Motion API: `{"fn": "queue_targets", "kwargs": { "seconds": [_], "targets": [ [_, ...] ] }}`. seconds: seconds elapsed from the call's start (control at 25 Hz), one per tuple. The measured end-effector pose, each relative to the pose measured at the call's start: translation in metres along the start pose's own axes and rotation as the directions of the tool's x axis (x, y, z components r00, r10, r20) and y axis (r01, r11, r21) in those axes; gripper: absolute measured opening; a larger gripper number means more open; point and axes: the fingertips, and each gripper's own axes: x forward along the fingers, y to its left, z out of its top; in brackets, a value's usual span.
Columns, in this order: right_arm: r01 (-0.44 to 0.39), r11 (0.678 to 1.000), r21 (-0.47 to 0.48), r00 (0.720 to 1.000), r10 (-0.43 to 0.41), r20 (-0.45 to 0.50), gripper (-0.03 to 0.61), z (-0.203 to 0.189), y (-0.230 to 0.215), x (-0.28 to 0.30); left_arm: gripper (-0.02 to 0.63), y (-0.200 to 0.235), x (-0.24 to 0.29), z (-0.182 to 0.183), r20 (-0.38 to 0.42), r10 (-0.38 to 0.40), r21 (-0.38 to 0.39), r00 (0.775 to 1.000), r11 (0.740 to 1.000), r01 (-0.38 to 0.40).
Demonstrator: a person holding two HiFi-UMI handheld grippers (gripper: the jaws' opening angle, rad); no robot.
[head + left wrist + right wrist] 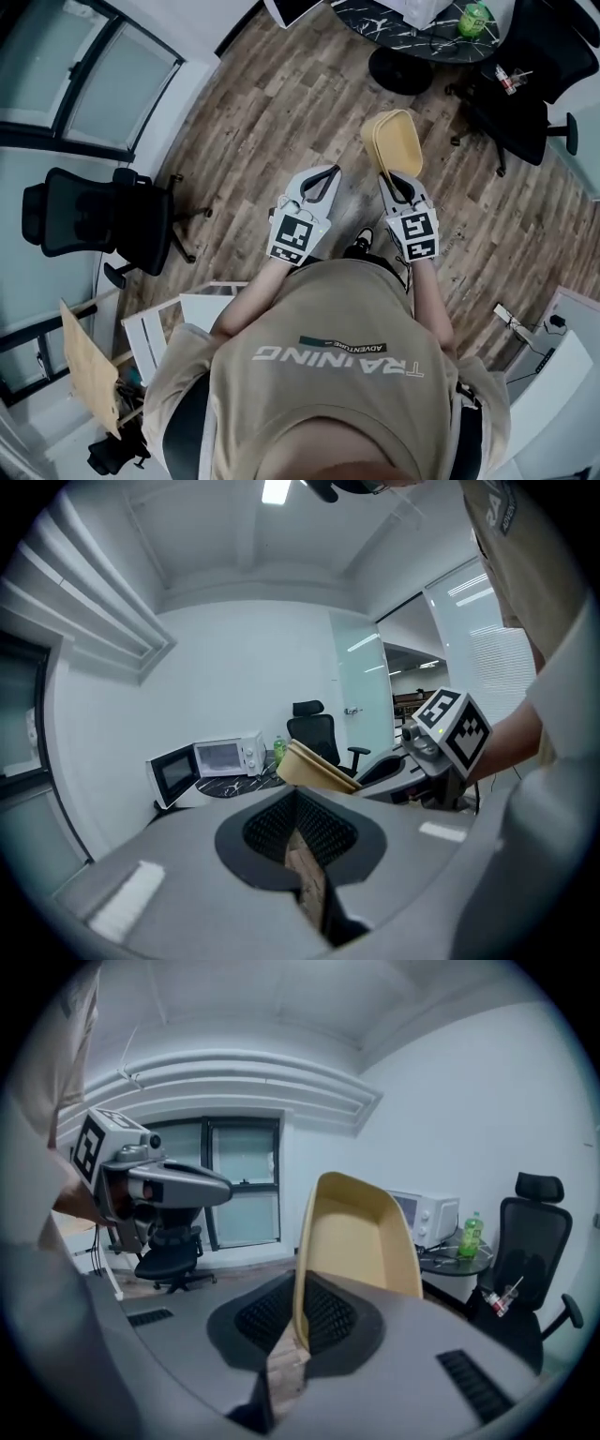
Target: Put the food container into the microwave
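- Head view: a person in a tan shirt stands over a wooden floor (281, 112), both forearms held forward and close together, a tool in each hand pointing away from the body.
- The right tool (392, 178) is clamped on the rim of the yellow food container (394, 141), which juts out past its tips, clear of the floor.
- Right gripper view: the jaws pinch the container's near wall, and the empty tray stands tilted on edge with its hollow facing the camera.
- Left gripper view: the left tool (295, 803) has its jaws drawn together with nothing between them; the container shows just beyond, to its right.
- The white microwave (225, 756) sits well apart on a dark round table (234, 785), its door swung open, with a green bottle (278, 749) beside it.
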Motion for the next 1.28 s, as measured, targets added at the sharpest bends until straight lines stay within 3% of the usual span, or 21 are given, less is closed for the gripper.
{"fn": "queue_targets", "kwargs": {
  "seconds": [0.16, 0.48, 0.8, 0.92, 1.04, 1.2, 1.28],
  "targets": [
    [-0.064, 0.998, 0.02, 0.998, 0.064, -0.013, 0.028, 0.001, -0.024, 0.017, 0.002, 0.009, 0.027, 0.0, -0.024, 0.027, -0.048, 0.999, 0.998, -0.028],
    [-0.108, 0.994, 0.026, 0.992, 0.11, -0.068, 0.028, -0.006, -0.057, 0.063, 0.002, 0.056, 0.053, -0.006, -0.058, 0.075, -0.053, 0.996, 0.996, -0.078],
    [-0.032, 0.998, 0.047, 0.994, 0.036, -0.101, 0.028, 0.008, -0.066, 0.11, 0.002, 0.126, 0.069, -0.024, -0.007, 0.054, -0.147, 0.999, 0.988, -0.054],
    [-0.01, 0.999, 0.044, 0.995, 0.015, -0.099, 0.028, 0.027, -0.065, 0.124, 0.002, 0.162, 0.083, -0.007, 0.036, 0.041, -0.123, 0.998, 0.992, -0.036],
    [0.006, 0.999, -0.035, 0.994, -0.009, -0.112, 0.028, 0.05, -0.076, 0.143, 0.002, 0.196, 0.103, 0.008, 0.089, 0.032, -0.105, 0.995, 0.994, -0.023],
    [0.029, 0.999, -0.044, 0.993, -0.034, -0.111, 0.028, 0.067, -0.075, 0.176, 0.002, 0.231, 0.109, -0.004, 0.085, 0.006, -0.116, 0.996, 0.993, 0.004],
    [0.036, 0.999, -0.023, 0.993, -0.038, -0.112, 0.028, 0.072, -0.076, 0.191, 0.002, 0.241, 0.115, -0.008, 0.073, -0.013, -0.086, 0.997, 0.996, 0.019]
  ]
}}
